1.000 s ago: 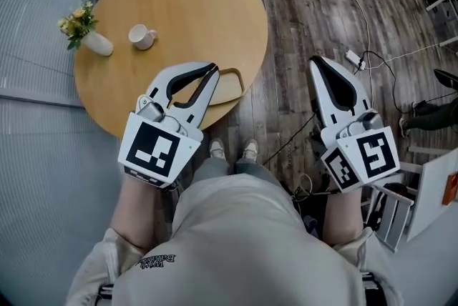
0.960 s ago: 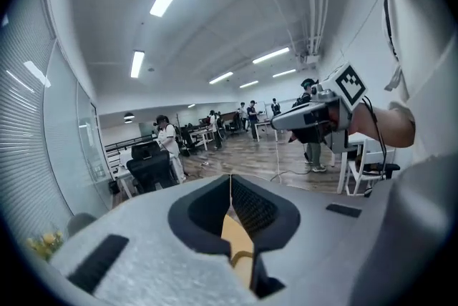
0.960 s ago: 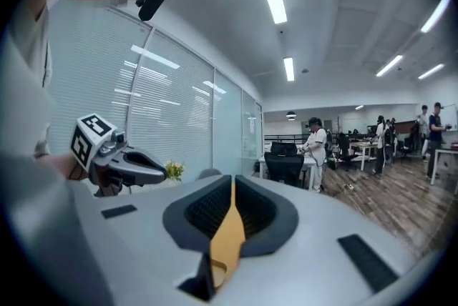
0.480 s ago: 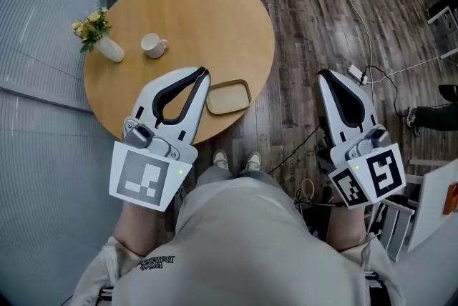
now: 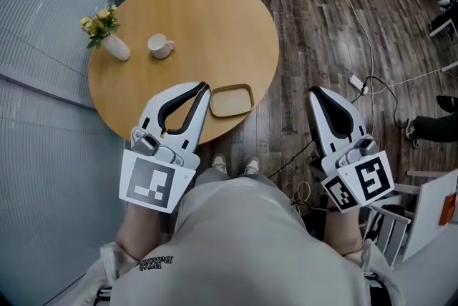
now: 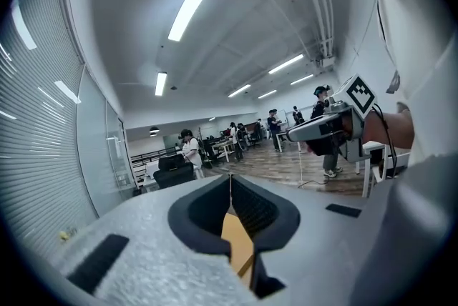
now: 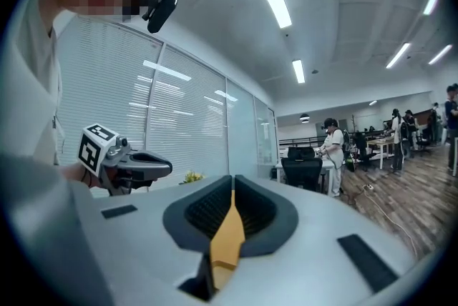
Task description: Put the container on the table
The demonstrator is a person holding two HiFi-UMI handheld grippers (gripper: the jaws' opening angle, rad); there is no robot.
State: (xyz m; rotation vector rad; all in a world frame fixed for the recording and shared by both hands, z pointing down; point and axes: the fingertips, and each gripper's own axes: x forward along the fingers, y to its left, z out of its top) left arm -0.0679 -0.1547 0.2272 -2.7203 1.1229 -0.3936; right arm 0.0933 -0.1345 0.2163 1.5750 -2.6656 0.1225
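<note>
The left gripper [image 5: 205,86] has drawn back from the container [image 5: 230,100], which it half covered a second ago. This shallow tan tray now lies flat and uncovered on the round bench [image 5: 207,18], close to the near edge, with nothing in it. The gripper's fingers are pressed together on nothing, their tips just beside the tray's left rim. The right gripper [image 5: 315,91] hangs off the bench, fingers likewise together and empty. The placing looks done. A cup [image 5: 161,46] and a flower vase [image 5: 113,46] stand toward the left edge.

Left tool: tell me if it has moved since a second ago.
Yes. The left tool has pulled back leftward: it overlapped the container then, and now lies just left of it.
</note>
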